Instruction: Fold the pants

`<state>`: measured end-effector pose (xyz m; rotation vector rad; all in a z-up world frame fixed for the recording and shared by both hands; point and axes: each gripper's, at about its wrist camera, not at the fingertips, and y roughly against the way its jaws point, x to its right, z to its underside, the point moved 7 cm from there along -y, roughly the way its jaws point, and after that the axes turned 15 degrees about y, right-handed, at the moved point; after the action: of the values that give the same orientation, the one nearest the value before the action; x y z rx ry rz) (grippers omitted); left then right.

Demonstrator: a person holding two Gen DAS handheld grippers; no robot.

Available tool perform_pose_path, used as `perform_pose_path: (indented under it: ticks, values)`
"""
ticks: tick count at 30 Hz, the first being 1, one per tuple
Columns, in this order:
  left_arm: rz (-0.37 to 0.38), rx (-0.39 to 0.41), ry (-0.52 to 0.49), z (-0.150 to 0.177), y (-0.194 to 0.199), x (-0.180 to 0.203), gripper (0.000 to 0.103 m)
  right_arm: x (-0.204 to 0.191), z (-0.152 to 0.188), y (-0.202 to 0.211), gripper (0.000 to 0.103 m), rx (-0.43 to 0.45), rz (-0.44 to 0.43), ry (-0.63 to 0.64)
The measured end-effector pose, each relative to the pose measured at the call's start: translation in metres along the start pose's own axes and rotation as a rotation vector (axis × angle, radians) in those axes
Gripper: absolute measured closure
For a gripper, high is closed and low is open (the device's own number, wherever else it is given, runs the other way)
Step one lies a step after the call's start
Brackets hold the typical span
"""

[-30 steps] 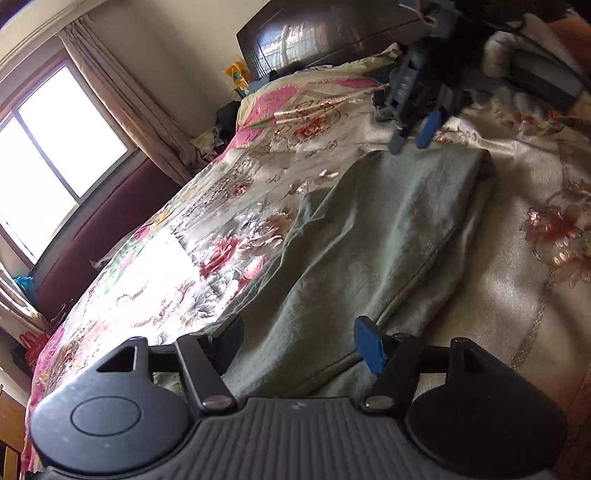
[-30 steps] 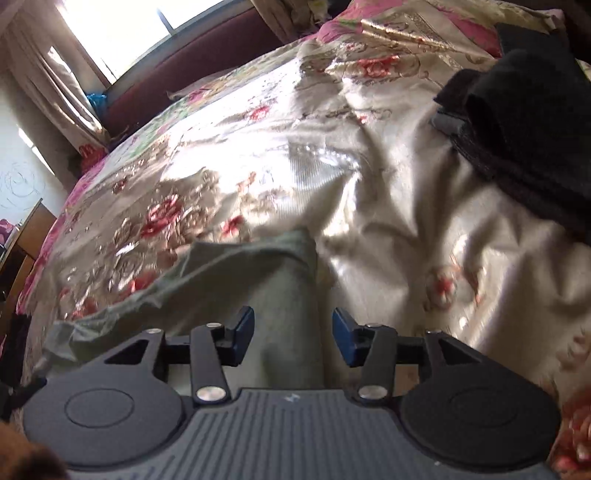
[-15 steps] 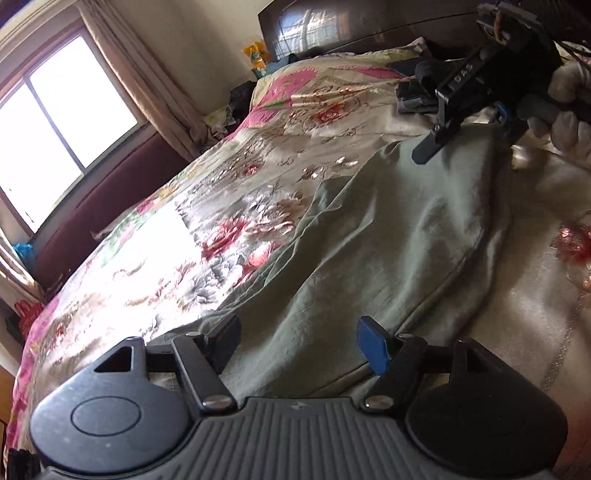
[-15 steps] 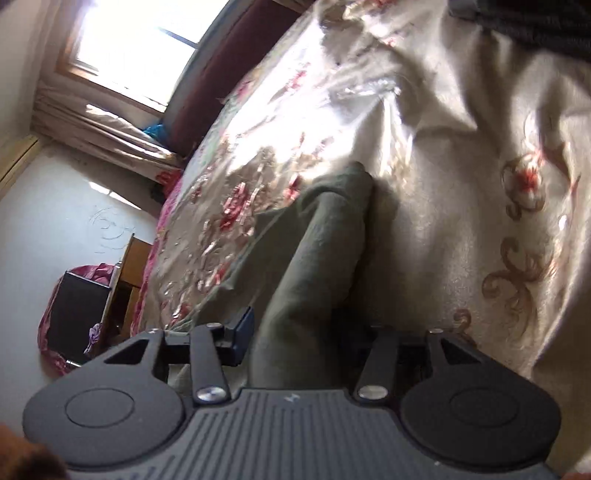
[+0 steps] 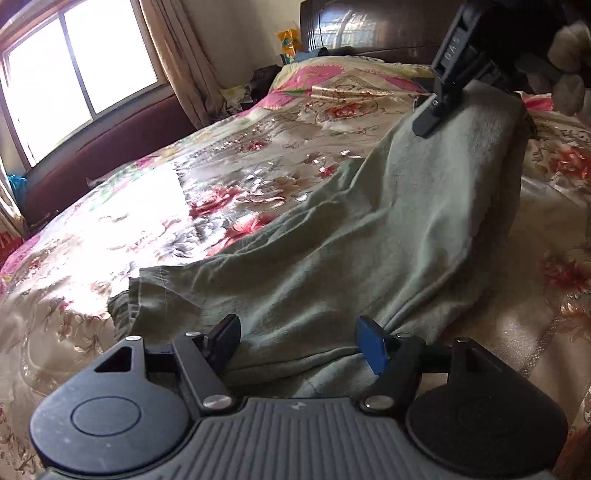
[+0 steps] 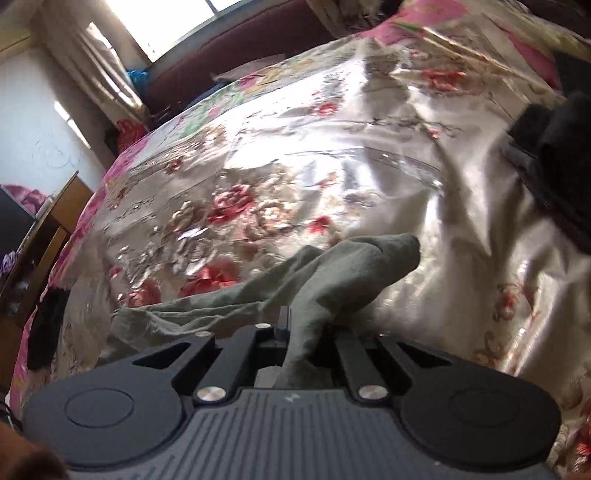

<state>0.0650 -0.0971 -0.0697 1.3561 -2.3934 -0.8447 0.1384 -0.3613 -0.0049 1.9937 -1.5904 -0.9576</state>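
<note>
grey-green pants lay stretched across a bed covered by a shiny floral quilt. seen from the left wrist, the left gripper hung low over the near end of the pants with its jaws set wide, nothing pinched between them; the cloth ran just under and between the two fingers, and whether they touched it could not be told. at the far end of the pants, the right gripper had a fold of the cloth raised off the quilt, so the fabric sloped up from the near end toward it.

seen from the right wrist, the right gripper was clamped tight on a bunched ridge of the pants, the cloth rising in a peak past the fingers and trailing left and down onto the quilt. a pile of dark clothes sat on the quilt to the right, well apart from the pants. a bright window with curtains stood beyond the bed, and a dark wooden headboard rose at its far end.
</note>
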Motion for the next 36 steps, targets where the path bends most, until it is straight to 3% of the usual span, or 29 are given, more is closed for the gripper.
perform_pose_path:
  ticks: [3,7,11,14,17,22,24,26,31,36]
  values:
    - [-0.032,-0.005,0.03,0.006,0.004,-0.021,0.02,-0.057,-0.023,-0.004,0.1,-0.016,-0.033,0.105]
    - [-0.011,0.026,0.102,0.014,0.022,-0.038,0.02,-0.143,-0.034,-0.029,0.1,-0.048,-0.084,0.265]
    - [0.002,0.073,0.152,0.019,0.034,-0.045,0.02,-0.213,-0.014,-0.073,0.1,-0.135,-0.068,0.43]
    - [0.024,0.077,0.165,0.019,0.037,-0.051,0.02,-0.238,0.012,-0.111,0.099,-0.222,-0.042,0.437]
    - [0.034,0.087,0.18,0.024,0.044,-0.058,0.02,-0.248,0.028,-0.129,0.099,-0.253,-0.012,0.402]
    - [0.068,0.096,0.2,0.026,0.05,-0.064,0.02,-0.252,0.028,-0.129,0.089,-0.257,0.042,0.385]
    - [0.073,0.098,0.216,0.025,0.051,-0.07,0.02,-0.255,0.026,-0.119,0.073,-0.259,0.01,0.373]
    - [0.049,0.106,0.235,0.024,0.052,-0.079,0.019,-0.257,0.026,-0.104,0.065,-0.255,-0.031,0.355]
    - [0.021,0.071,0.347,0.024,0.047,-0.111,0.019,-0.254,0.024,-0.068,0.064,-0.189,-0.063,0.372]
    - [-0.027,0.091,0.374,0.02,0.065,-0.135,0.019,-0.21,0.022,-0.047,0.064,-0.115,0.037,0.358]
